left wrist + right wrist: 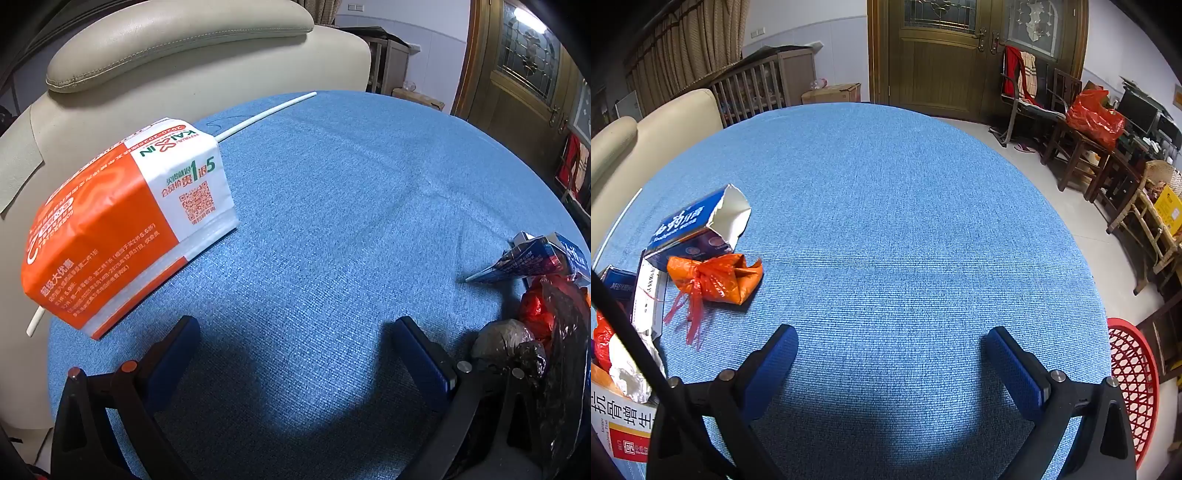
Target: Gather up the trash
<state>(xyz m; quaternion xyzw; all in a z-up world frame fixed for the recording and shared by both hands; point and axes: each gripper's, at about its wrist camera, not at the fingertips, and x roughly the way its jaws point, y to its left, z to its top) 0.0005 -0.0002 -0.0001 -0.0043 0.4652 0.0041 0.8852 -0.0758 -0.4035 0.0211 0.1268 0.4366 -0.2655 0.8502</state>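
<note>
Left gripper (295, 350): jaws spread as wide as they go, nothing between them, only blue tablecloth (332, 192) below.
Left view, trash: orange-and-white bag (122, 221) at 10 o'clock, lying over a white rod (266, 112); crumpled blue carton (532, 258) and dark and red wrappers (532, 332) at 3 o'clock.
Left view, risk: grabbing the bag could drag the rod off the table edge.
Right gripper (892, 363): jaws fully apart, holding and touching nothing.
Right view, trash: torn blue box (698, 225) and orange plastic wrapper (716, 277) at 9 o'clock; red basket (1134, 376) at 4 o'clock, beside the table.
Right view, risk: thin wrapper may slip from the pads or snag neighbouring scraps.
</note>
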